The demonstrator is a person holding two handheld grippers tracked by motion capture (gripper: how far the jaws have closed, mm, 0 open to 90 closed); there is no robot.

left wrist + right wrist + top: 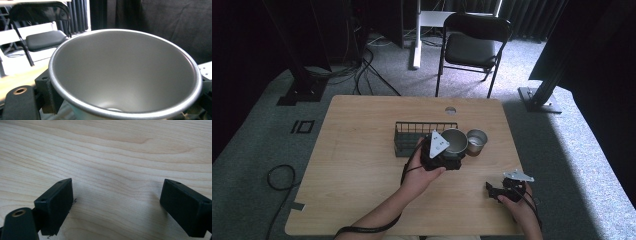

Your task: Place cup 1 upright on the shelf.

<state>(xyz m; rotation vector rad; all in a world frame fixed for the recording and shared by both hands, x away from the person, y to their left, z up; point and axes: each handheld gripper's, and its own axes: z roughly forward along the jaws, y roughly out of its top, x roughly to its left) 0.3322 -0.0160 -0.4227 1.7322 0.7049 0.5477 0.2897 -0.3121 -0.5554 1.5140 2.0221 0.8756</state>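
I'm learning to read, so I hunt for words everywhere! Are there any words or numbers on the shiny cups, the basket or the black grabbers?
None: there is no text to read in these pictures.
Large silver metal cup: plain inside.
Smaller silver metal cup: too small to tell.
Black wire basket: no label.
Right black gripper: plain jaws.
Pale wooden table: only grain.

The surface [120, 150] is pale, smooth-grained wood. The big cup [125, 75] is brushed matt metal; beside it, a smaller cup [476, 141] looks shinier metal. The rack [412, 134] is dark wire.
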